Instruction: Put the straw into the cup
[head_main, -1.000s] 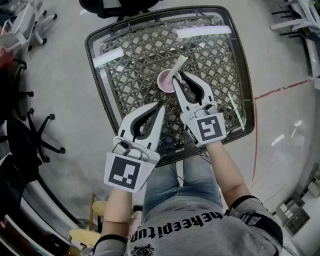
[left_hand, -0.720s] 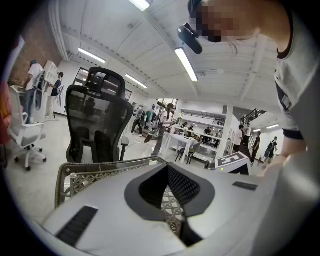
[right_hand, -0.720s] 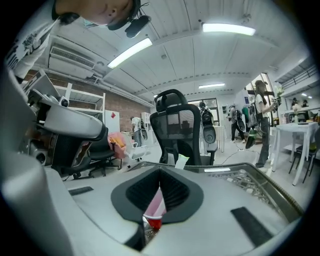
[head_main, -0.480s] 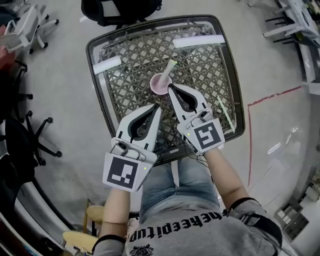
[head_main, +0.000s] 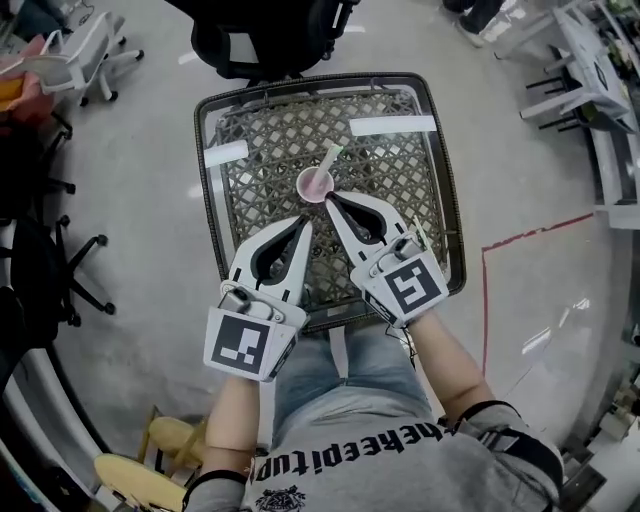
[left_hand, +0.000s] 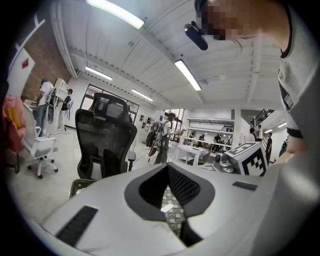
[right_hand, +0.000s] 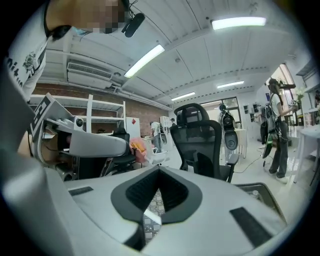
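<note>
The pink cup (head_main: 314, 185) sits just beyond the tips of the right gripper (head_main: 329, 198), whose jaws are closed on nothing. The straw (head_main: 329, 160) appears to stand in the cup, its long axis leaning away from those tips toward the far side of the table (head_main: 270, 130). The left gripper (head_main: 303, 224), also closed and empty, hangs further back and to the left, so the right hand is the nearer one.
</note>
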